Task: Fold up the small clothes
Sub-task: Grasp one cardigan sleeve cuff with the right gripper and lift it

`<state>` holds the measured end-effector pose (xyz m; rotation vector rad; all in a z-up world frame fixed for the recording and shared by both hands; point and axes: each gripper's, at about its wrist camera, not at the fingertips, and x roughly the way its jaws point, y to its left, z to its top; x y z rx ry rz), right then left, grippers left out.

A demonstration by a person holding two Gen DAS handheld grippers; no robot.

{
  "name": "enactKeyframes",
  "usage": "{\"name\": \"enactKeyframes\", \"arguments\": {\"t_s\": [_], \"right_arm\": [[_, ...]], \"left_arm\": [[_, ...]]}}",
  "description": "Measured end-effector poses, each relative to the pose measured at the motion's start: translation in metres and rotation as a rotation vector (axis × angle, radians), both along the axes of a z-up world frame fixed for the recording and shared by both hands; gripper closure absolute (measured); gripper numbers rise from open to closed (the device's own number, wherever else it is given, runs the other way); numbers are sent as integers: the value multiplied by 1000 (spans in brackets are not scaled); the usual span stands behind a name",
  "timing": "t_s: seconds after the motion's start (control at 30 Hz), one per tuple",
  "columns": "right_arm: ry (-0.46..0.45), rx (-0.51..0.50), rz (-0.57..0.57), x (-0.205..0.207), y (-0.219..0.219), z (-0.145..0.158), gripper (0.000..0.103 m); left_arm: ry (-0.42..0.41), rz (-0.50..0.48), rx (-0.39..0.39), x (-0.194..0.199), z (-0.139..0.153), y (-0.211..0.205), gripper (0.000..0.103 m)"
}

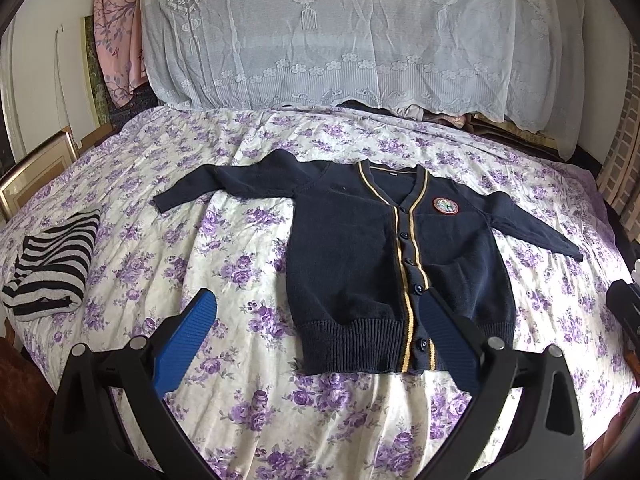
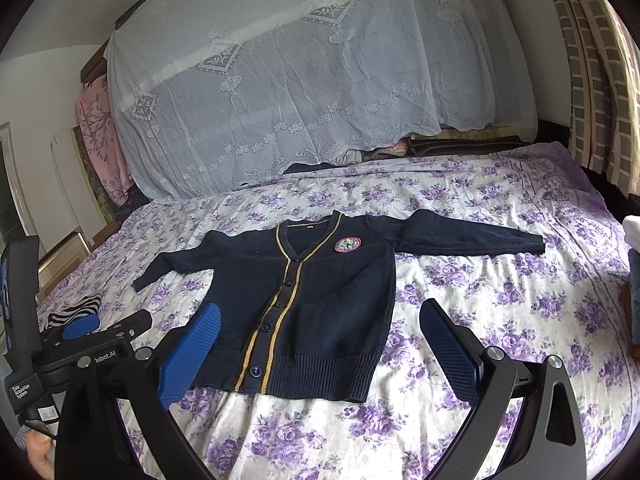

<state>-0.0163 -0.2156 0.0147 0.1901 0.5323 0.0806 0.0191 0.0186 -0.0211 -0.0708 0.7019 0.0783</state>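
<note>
Item 1: left gripper [image 1: 318, 312], blue pads, jaws wide apart, nothing btwn them. It hovered over the near edge of the bed, its right pad in line w/ the cardigan's hem. Seen again from the right wrist view at far left, w/ part of a hand [image 2: 40, 452] below it.

Item 2: right gripper [image 2: 320, 328], same build, jaws also spread, nothing held. The cardigan's hem sat btwn its two pads in view; contact w/ the cloth couldn't be told.

Item 3: navy cardigan [image 1: 352, 248], laid flat & face up on the floral bedsheet [image 1: 248, 400], buttoned, gold stripes down the placket, round badge [image 1: 446, 205] on the chest. Both sleeves were spread outward, ribbed hem toward the grippers, collar toward the far side.

Item 4: striped garment [image 1: 52, 268], black & white, folded, lay on the sheet well apart from the cardigan, near the bed's left edge.

Item 5: white lace cover [image 1: 360, 32], draped over a bulky pile at the far end of the bed.

Item 6: pink floral cloth [image 1: 118, 32], hung at far left beside the lace.

Item 7: checked curtain [image 2: 592, 72], far right.
</note>
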Motion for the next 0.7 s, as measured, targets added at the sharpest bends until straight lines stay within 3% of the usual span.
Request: {"name": "enactKeyframes", "arguments": {"t_s": [0.2, 0.47, 0.57, 0.7], "right_arm": [[65, 82, -51, 36, -27, -36, 3], [127, 122, -96, 93, -76, -74, 3], [141, 242, -110, 119, -115, -89, 3], [184, 480, -181, 153, -176, -116, 3]], "left_arm": [[111, 44, -79, 46, -35, 25, 4], [165, 86, -78, 110, -57, 49, 4], [182, 98, -140, 142, -64, 69, 4], [214, 137, -249, 184, -78, 103, 4]]}}
